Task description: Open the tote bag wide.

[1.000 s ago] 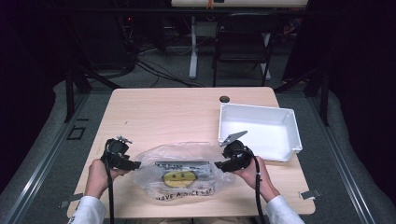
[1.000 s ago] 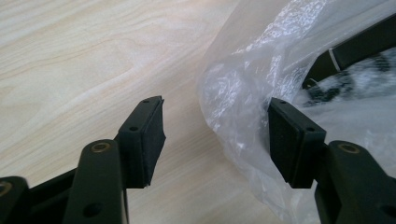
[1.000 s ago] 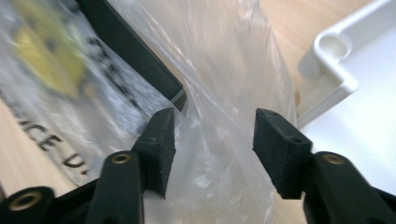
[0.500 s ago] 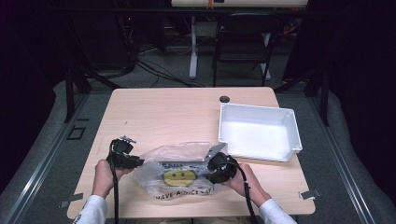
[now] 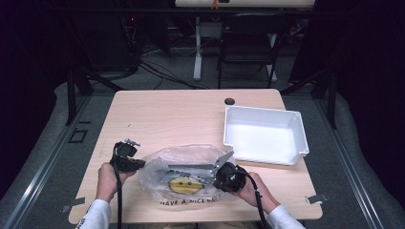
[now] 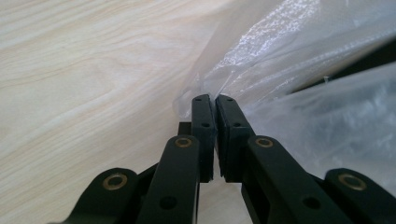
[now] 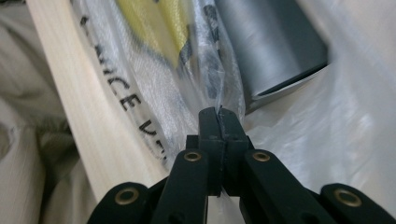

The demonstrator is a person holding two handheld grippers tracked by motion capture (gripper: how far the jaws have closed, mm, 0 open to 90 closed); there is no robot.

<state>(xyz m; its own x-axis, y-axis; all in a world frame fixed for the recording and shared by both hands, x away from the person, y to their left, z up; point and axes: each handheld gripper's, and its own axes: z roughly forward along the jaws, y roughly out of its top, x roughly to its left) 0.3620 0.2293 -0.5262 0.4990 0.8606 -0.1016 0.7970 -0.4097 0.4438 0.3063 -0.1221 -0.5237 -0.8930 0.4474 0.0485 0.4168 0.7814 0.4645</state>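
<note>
Both grippers, left (image 5: 141, 164) and right (image 5: 213, 182), fingers clenched on plastic bag (image 5: 191, 164) edges lower centre; contents not yet out, white tray (image 5: 265, 136) unfilled.

From up high I can't read the first word printed on the plastic bag (image 5: 191, 176); the film's glare smears it. The grey object inside the bag (image 7: 271, 42) runs past the right claw view's top edge, so its full shape escapes me. My forearms are cut off at the high view's bottom edge.
</note>
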